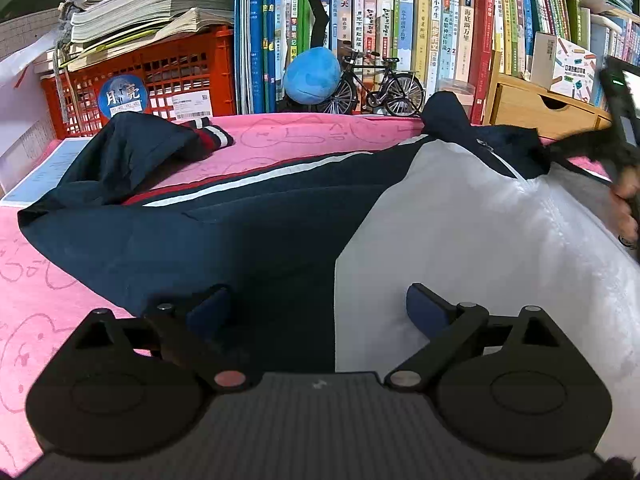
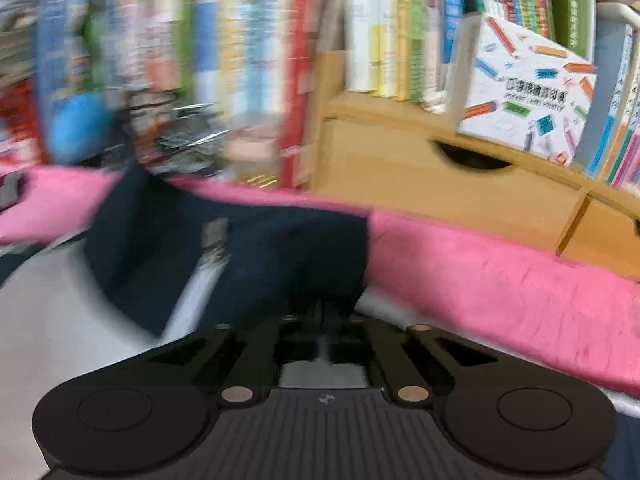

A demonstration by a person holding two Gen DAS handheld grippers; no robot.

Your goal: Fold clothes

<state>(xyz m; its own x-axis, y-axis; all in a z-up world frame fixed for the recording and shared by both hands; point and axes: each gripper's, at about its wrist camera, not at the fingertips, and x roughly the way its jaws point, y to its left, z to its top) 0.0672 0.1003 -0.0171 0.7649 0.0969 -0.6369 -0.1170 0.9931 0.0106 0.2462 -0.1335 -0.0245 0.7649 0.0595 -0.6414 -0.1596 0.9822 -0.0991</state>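
Note:
A navy and white jacket [image 1: 240,232] lies spread on a pink cloth [image 1: 40,280] that covers the table. Its sleeve with a striped cuff [image 1: 208,136] is folded over at the far left. My left gripper [image 1: 316,300] hangs open just above the jacket, where navy meets the white panel [image 1: 480,240], with nothing between its pads. In the blurred right wrist view my right gripper [image 2: 324,312] is shut, its tips pinching the navy collar edge [image 2: 260,252] near the table's back. A hand [image 1: 628,208] holding it shows at the right edge of the left wrist view.
Behind the table stand a row of books [image 1: 400,32], a red crate [image 1: 160,76] under stacked papers, a blue plush [image 1: 312,76] and a model bicycle [image 1: 380,88]. A wooden drawer box [image 2: 420,184] with a white printed carton [image 2: 528,92] on it is at the back right.

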